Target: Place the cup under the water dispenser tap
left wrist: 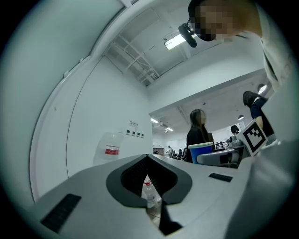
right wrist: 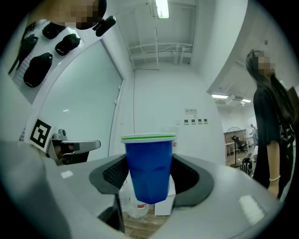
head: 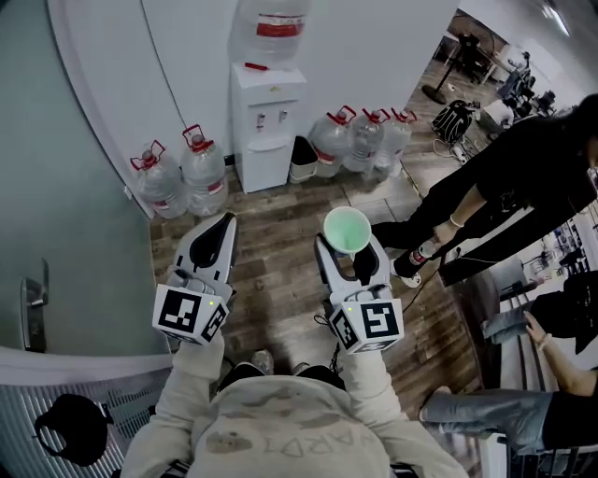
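Observation:
My right gripper (head: 348, 250) is shut on a blue cup (head: 347, 229) with a green inside, held upright at chest height. In the right gripper view the cup (right wrist: 149, 163) stands between the two dark pads, its wall dented where they press. My left gripper (head: 224, 226) hangs beside it on the left with its jaws together and nothing in them; in the left gripper view the pads (left wrist: 135, 173) meet at a thin slit. The white water dispenser (head: 267, 126), with a bottle (head: 277, 28) on top, stands against the far wall, well ahead of both grippers.
Large water jugs stand on the wooden floor left (head: 182, 173) and right (head: 360, 140) of the dispenser, with a small bin (head: 302, 159) beside it. A person in black (head: 509, 182) stands at the right. A door handle (head: 33, 294) is at the left.

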Demonstrator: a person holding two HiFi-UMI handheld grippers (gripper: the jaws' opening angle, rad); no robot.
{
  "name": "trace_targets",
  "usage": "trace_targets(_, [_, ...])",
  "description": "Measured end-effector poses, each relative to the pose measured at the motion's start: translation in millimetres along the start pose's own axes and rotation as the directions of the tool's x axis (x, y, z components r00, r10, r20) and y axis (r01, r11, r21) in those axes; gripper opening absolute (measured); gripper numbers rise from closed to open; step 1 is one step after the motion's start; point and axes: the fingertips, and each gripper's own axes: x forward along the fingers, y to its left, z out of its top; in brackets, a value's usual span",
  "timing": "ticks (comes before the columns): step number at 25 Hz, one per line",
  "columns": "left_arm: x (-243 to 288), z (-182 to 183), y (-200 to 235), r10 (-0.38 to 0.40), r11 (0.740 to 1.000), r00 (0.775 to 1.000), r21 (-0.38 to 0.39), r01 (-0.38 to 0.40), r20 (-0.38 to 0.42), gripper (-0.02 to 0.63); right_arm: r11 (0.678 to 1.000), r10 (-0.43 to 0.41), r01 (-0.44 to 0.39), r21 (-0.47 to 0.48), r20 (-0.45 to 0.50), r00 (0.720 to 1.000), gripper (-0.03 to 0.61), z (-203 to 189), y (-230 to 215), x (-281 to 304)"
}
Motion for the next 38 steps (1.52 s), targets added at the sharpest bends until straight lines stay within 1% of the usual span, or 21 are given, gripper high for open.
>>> trace_targets(6, [2.7, -4.3, 9.2, -0.012, 1.0, 1.0, 0.0, 0.012, -0.004, 0.006, 0.999, -0.006, 0.006, 0.042, 0.01, 1.0, 0.291, -3.3, 4.3, 6.8])
trace_targets(11, [12.3, -5.7, 23.4, -0.011, 1.0, 1.0, 0.006, 0.011, -0.001, 0.006, 1.0, -0.007, 0.007, 0.015, 0.001, 1.0, 0.291, -7.0, 3.4, 25.6])
trace_targets(17, [37.3, -11.9, 42.0, 0.008, 1.0, 1.0, 0.015, -0.008, -0.002, 0.006, 1.0, -0.003, 0.003, 0.025, -0.008, 1.0, 0.291, -18.5, -14.4, 57.6])
trace_targets(21, [71.7, -18.5, 57.5, 0.022, 1.0, 1.0, 0.018, -0.022, 0.012, 0.006, 1.0, 0.016, -0.016, 0.018, -0.004, 1.0, 0.291, -25.3, -33.2, 91.8])
trace_targets(24, [99.9, -27.2, 68.7, 0.025, 1.0, 1.0, 0.016, -0.025, -0.003, 0.006, 0.999, 0.031, -0.03, 0.017, -0.022, 0.999, 0.293, -33.1, -48.3, 119.6])
trace_targets(29, [166.6, -26.0, 94.0, 0.051, 0.998, 0.999, 0.019, -0.051, 0.016, 0.006, 0.997, 0.071, -0.071, -0.005, -0.015, 0.997, 0.293, -24.5, -88.3, 184.8])
trace_targets(35, [231.1, -37.1, 113.2, 0.087, 0.996, 0.996, 0.031, -0.088, 0.017, 0.005, 0.993, 0.119, -0.119, -0.012, -0.016, 0.993, 0.293, -27.7, -130.9, 241.8])
trace_targets(38, [259.0, -47.0, 117.3, 0.104, 0.994, 0.994, 0.033, -0.105, 0.013, 0.006, 0.99, 0.138, -0.139, -0.005, -0.024, 0.99, 0.293, -35.3, -150.8, 263.5])
